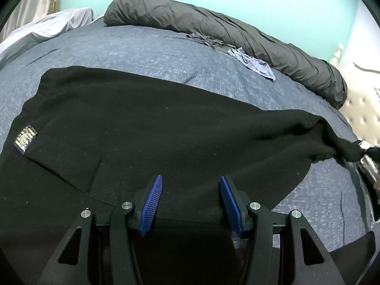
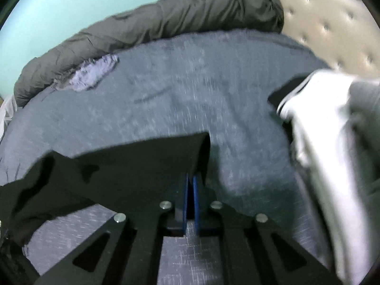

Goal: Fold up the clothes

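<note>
Black garment (image 1: 147, 128) spread on bed (image 1: 142, 54); left gripper (image 1: 191, 185) released above it, right gripper (image 2: 190, 178) clenched on its edge.

Left gripper (image 1: 191, 196), right gripper (image 2: 190, 196): black plastic frames, triangular cutouts, round silver screws (image 1: 86, 213), ribbed blue pads (image 1: 152, 204) on jaws.

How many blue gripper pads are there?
4. Two on the left gripper, spread wide over the black garment: one pad left, one right. Two on the right gripper, pressed together on that garment's edge.
</note>
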Available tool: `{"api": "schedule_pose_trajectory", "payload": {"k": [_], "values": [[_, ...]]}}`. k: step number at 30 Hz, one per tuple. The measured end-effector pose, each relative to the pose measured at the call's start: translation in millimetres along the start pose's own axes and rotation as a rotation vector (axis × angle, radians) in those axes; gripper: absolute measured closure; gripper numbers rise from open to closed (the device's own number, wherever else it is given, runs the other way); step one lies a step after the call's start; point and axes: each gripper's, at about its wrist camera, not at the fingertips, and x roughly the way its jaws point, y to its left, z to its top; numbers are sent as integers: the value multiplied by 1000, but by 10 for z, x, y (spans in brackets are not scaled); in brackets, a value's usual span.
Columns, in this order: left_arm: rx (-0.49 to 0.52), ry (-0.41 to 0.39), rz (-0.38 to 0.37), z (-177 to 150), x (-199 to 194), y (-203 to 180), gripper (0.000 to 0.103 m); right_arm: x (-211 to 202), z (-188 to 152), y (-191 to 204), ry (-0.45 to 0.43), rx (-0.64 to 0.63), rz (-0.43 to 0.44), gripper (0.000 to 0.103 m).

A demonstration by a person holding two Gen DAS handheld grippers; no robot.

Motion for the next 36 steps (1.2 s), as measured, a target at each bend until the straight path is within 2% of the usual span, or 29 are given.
{"api": "schedule_pose_trajectory", "payload": {"k": [16, 20, 22, 24, 26, 28, 29, 32, 36], "values": [[-19, -19, -6, 3, -113, 112, 48, -589, 284, -111, 190, -71, -324, 100], [-11, -21, 0, 5, -113, 127, 48, -169, 80, -51, 286, -122, -417, 100], [-14, -20, 2, 8, -103, 139, 48, -46, 26, -41, 287, -146, -463, 98], [-17, -16, 4, 16, -83, 150, 48, 18, 21, -25, 252, -147, -482, 90], [-16, -11, 4, 22, -67, 154, 48, 14, 35, 13, 198, -151, -482, 88], [-12, -8, 4, 24, -57, 151, 48, -54, 44, 106, 140, -176, -471, 75], [-10, -9, 4, 21, -58, 146, 48, -99, 45, 156, 111, -186, -460, 73], [-4, -9, 6, 9, -68, 136, 48, -249, 37, 319, 37, -153, -313, 71], [-3, -11, 4, -13, -99, 144, 48, -277, -40, 722, 33, -155, -101, 65]]}}
